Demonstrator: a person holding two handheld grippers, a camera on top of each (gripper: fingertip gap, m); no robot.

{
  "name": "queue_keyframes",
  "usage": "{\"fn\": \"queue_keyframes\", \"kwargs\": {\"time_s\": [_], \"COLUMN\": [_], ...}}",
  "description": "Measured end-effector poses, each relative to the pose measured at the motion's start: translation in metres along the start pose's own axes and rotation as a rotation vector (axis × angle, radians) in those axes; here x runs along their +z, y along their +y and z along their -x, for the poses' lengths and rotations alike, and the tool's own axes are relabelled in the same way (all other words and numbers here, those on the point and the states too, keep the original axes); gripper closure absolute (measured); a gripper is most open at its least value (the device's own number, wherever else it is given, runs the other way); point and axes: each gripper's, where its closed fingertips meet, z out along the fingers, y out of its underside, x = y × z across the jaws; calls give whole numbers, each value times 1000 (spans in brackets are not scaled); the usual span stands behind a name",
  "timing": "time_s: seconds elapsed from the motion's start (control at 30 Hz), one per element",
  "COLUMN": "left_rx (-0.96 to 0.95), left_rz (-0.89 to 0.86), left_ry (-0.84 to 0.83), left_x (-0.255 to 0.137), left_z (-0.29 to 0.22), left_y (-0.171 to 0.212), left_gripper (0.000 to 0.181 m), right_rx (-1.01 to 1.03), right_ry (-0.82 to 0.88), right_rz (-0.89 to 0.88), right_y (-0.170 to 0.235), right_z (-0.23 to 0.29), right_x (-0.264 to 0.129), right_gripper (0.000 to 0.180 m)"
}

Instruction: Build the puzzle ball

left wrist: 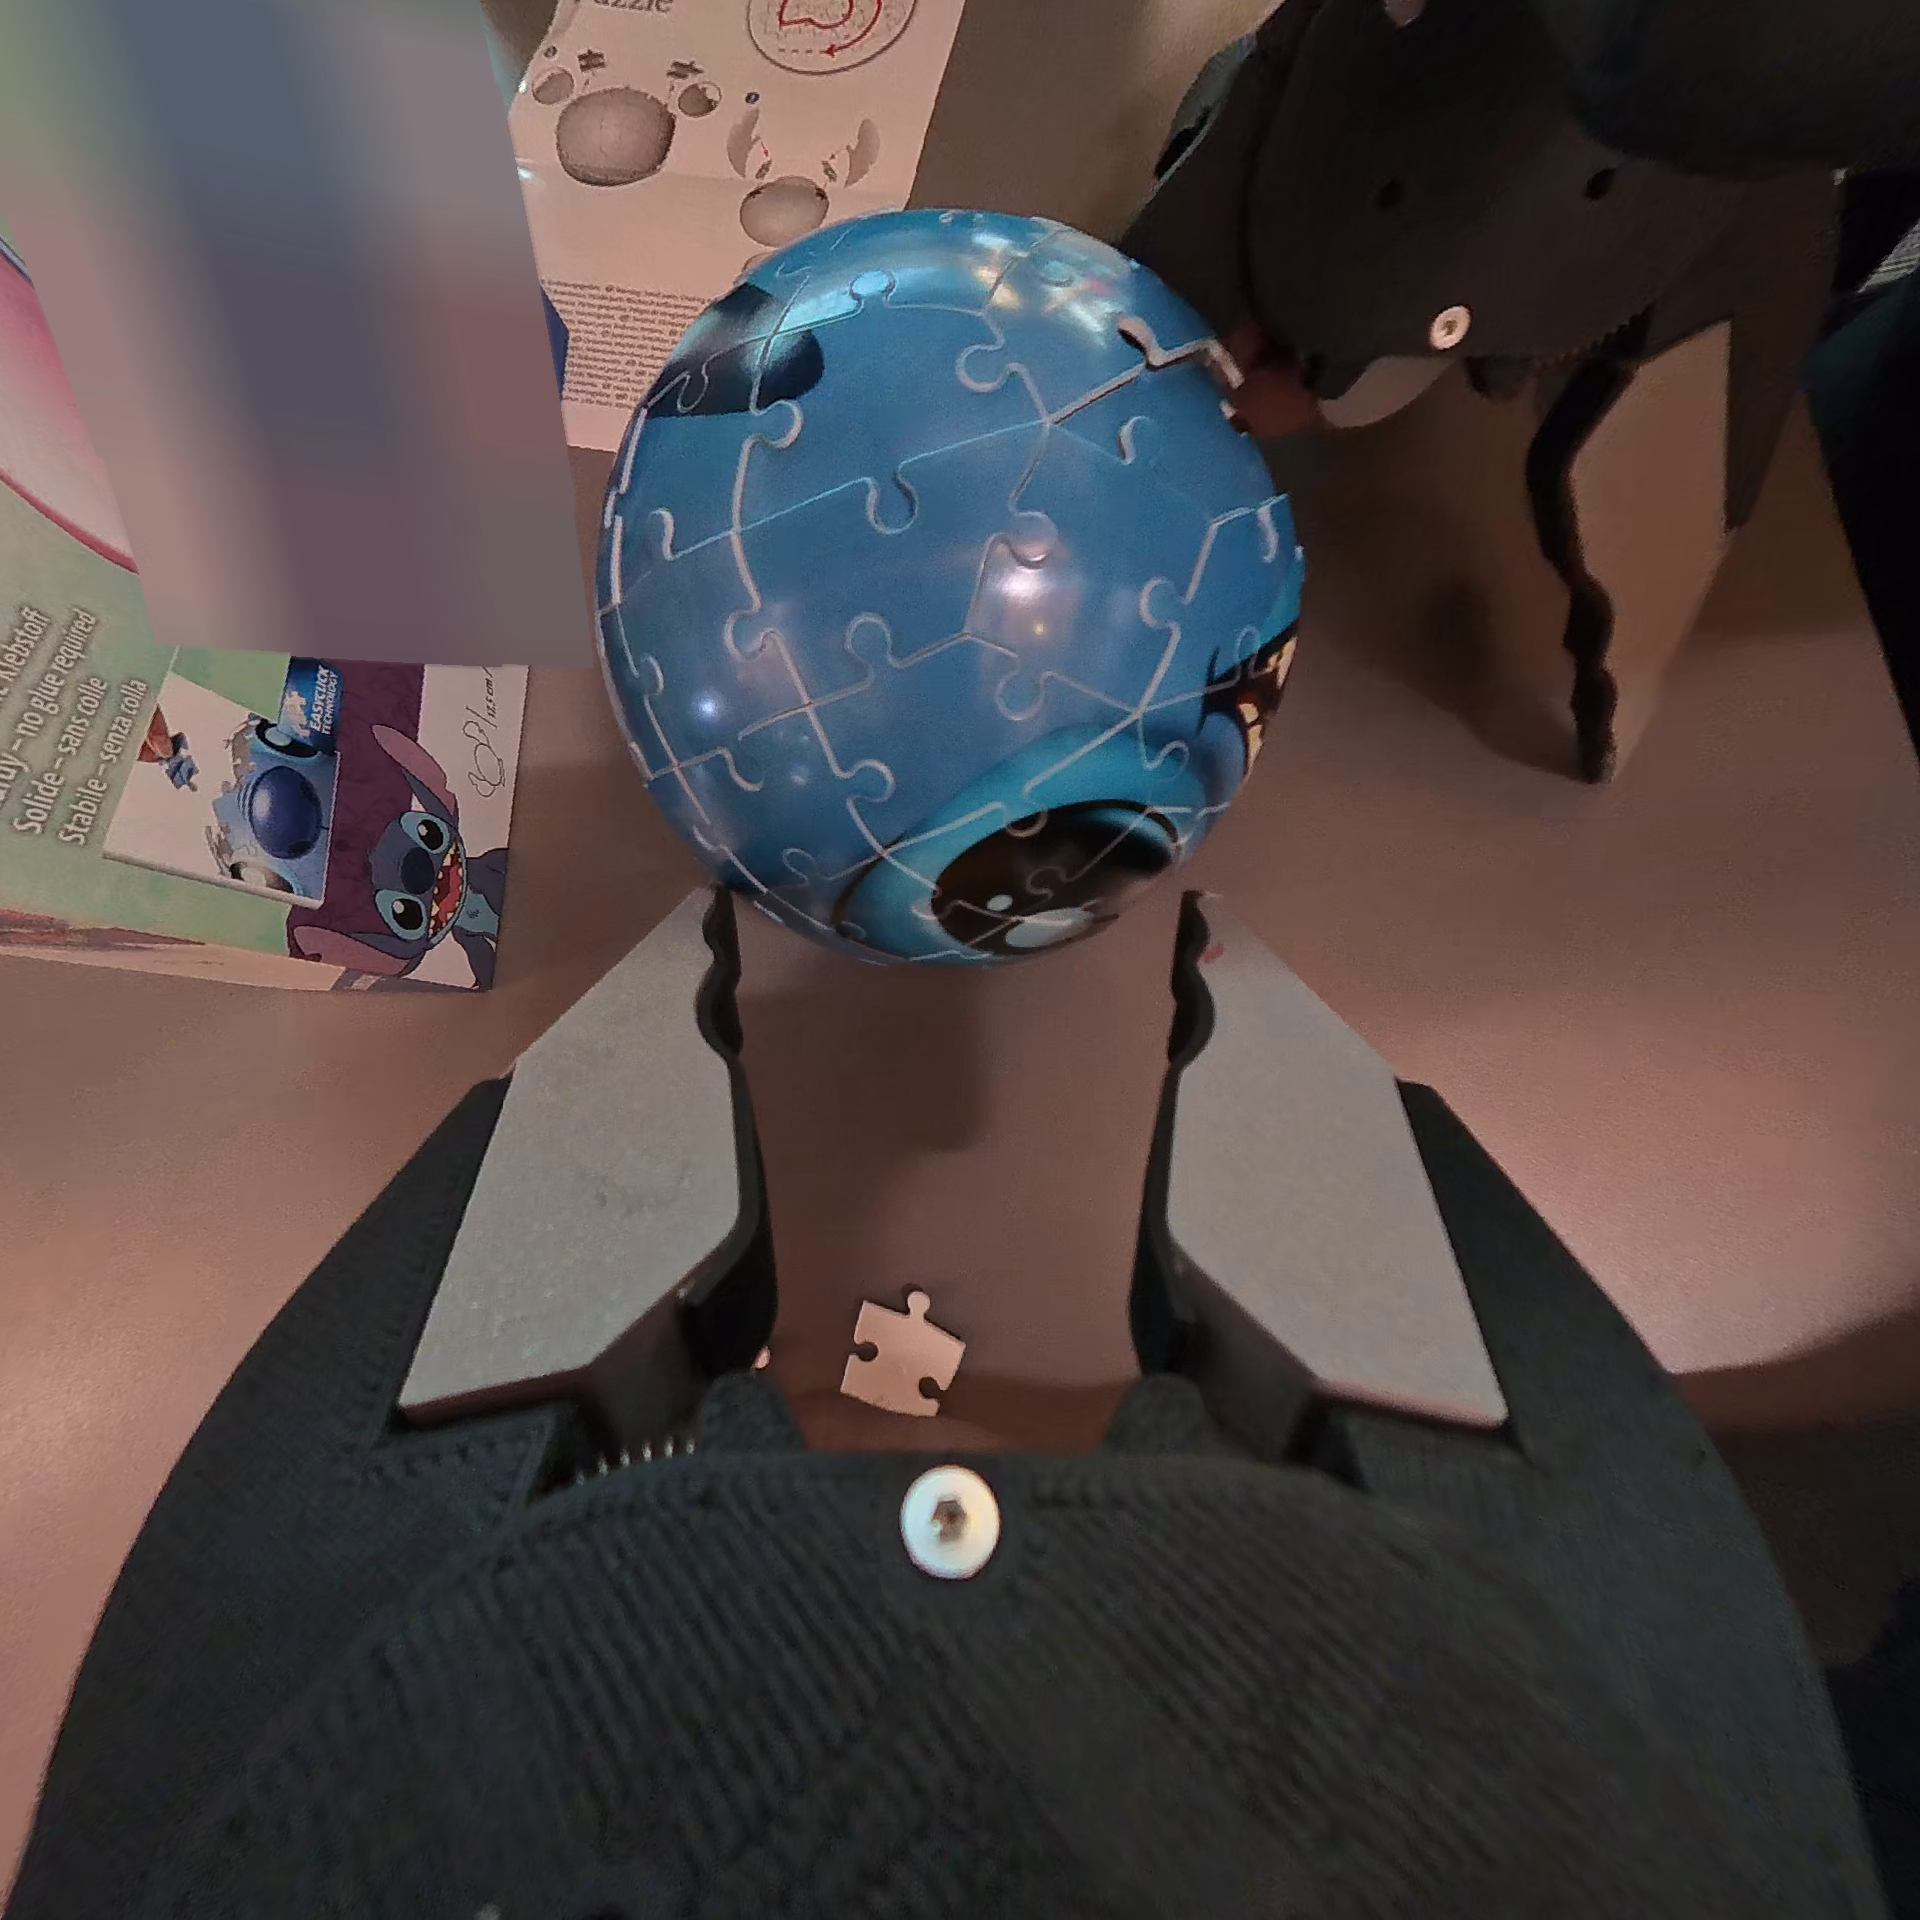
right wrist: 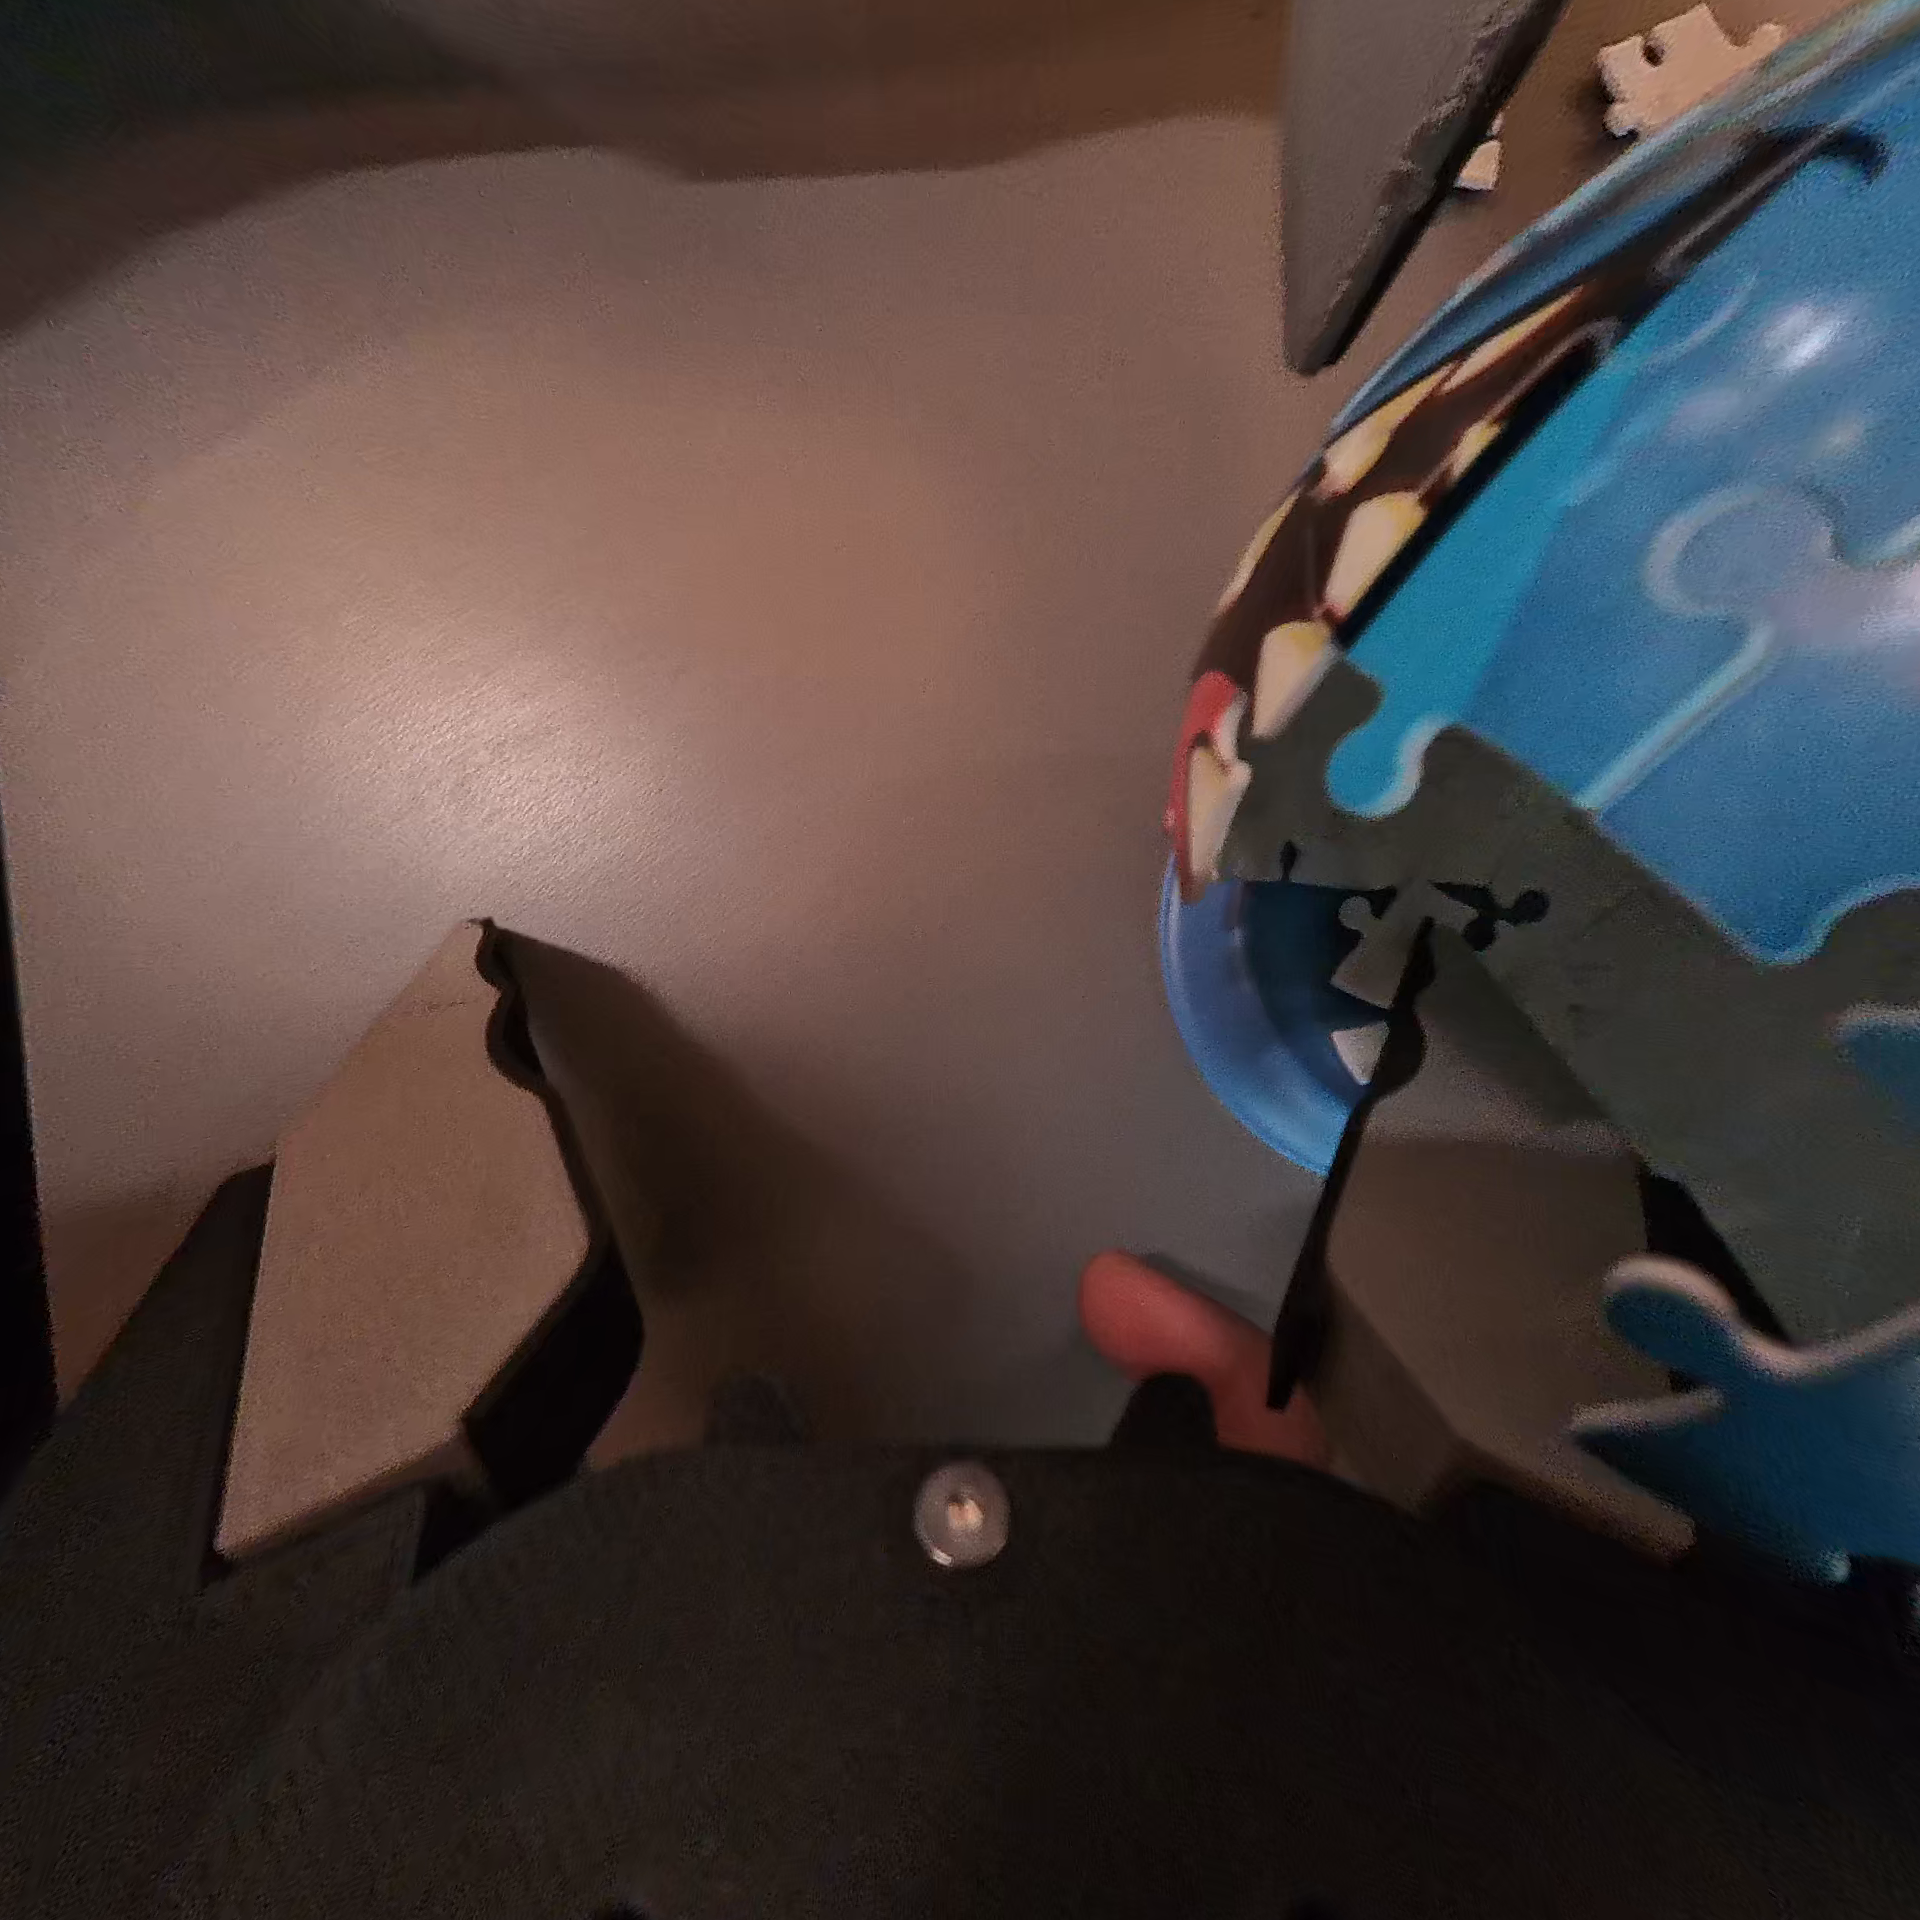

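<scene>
The blue puzzle ball [left wrist: 935, 582] stands on the brown table [left wrist: 1455, 987], almost whole, with a dark eye printed low on it. My left gripper [left wrist: 954, 930] is open just in front of the ball's lower edge, not gripping it. A loose piece [left wrist: 902, 1356] lies white side up between the bases of its fingers. My right gripper [left wrist: 1351, 343] touches the ball's upper right, where a piece [left wrist: 1184, 348] sits raised. In the right wrist view, my right gripper [right wrist: 862, 904] is open wide, and its right finger [right wrist: 1507, 997] lies against the ball [right wrist: 1662, 520].
The puzzle box [left wrist: 260, 810] lies at the left and an instruction sheet [left wrist: 727, 156] lies behind the ball. Loose pieces [right wrist: 1662, 52] lie at the far right of the right wrist view. A person's fingertip [right wrist: 1143, 1314] shows by the right finger.
</scene>
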Motion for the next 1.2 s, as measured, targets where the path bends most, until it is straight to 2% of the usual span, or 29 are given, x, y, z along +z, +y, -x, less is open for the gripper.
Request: {"fn": "queue_keyframes", "kwargs": {"time_s": [0.23,0.8,1.1,1.2], "left_rx": [0,-2,-2,-3], "left_rz": [-2,6,8,9], "left_ry": [-2,4,3,3], "left_x": [0,2,2,2], "left_z": [0,0,0,1], "left_y": [0,2,2,2], "left_gripper": [98,99,99,99], "right_rx": [-49,83,12,-49], "right_ry": [40,87,26,66], "right_rz": [-7,21,32,27], "right_y": [4,4,8,6], "right_z": [-1,-13,-7,-9], "right_x": [-9,-4,-6,-12], "right_gripper": [23,23,23,23]}}
